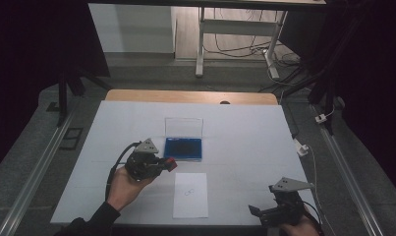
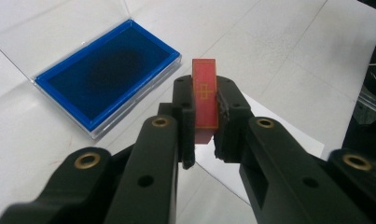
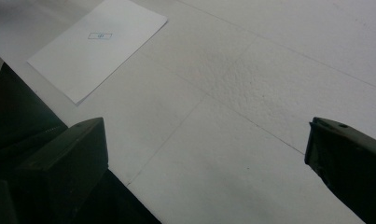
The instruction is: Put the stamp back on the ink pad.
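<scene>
Left gripper (image 1: 170, 163) is held low over the table (image 1: 244, 137), clamped on a red stamp (image 2: 205, 99) beside the blue ink pad (image 2: 104, 77); right gripper (image 3: 209, 163) jaws are spread apart

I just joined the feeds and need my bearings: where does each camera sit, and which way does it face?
High view: above the person's side, looking forward and down on the white table; both forearms and hand-held grippers enter below.
Left gripper view: on the left hand-held gripper, facing the red stamp in its jaws and the blue ink pad.
Right gripper view: on the right hand-held gripper, over bare table.
Shared: the paper sheet.
</scene>
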`<state>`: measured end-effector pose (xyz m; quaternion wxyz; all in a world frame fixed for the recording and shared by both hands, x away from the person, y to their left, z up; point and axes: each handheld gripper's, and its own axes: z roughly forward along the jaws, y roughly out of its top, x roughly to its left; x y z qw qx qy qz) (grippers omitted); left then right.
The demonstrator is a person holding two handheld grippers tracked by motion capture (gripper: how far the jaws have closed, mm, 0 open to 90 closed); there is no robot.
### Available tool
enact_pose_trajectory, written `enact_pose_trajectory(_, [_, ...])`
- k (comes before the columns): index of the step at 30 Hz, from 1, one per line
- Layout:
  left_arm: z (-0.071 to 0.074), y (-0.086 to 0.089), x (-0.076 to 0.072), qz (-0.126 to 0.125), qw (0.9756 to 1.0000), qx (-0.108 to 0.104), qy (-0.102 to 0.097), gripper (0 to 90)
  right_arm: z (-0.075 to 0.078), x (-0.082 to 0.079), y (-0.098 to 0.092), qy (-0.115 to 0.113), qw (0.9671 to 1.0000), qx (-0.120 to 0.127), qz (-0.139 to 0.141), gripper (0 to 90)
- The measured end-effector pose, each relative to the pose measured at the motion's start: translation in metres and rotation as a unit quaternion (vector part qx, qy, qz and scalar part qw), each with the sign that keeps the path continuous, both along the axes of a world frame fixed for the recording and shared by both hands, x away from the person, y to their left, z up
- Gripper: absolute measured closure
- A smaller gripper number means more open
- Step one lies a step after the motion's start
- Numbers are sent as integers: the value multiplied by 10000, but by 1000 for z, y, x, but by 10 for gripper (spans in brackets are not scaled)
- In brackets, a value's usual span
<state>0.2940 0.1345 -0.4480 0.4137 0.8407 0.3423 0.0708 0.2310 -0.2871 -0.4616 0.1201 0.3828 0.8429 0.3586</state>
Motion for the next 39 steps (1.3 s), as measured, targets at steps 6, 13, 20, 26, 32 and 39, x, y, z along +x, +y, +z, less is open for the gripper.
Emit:
enact_pose_trajectory(6, [1, -1, 6, 39, 10000, -9, 14, 793, 0, 0, 0, 3, 10000, -8, 5, 0])
enact_pose_trajectory(13, [1, -5, 15, 50, 10000, 66, -13, 793, 0, 0, 0, 9, 10000, -11, -3, 0])
enact_pose_trajectory(20, [1, -6, 23, 87, 9999, 75, -15, 793, 0, 1, 0, 12, 10000, -16, -14, 0])
enact_pose_trajectory(26, [1, -8, 33, 117, 9999, 80, 9, 793, 0, 0, -1, 16, 10000, 10, 28, 0])
enact_pose_trajectory(32, [1, -12, 44, 120, 9998, 145, -1, 793, 0, 0, -1, 27, 10000, 73, 31, 0])
enact_pose_trajectory(39, [-2, -19, 58, 159, 9995, 274, -38, 793, 0, 0, -2, 52, 9999, 90, -12, 0])
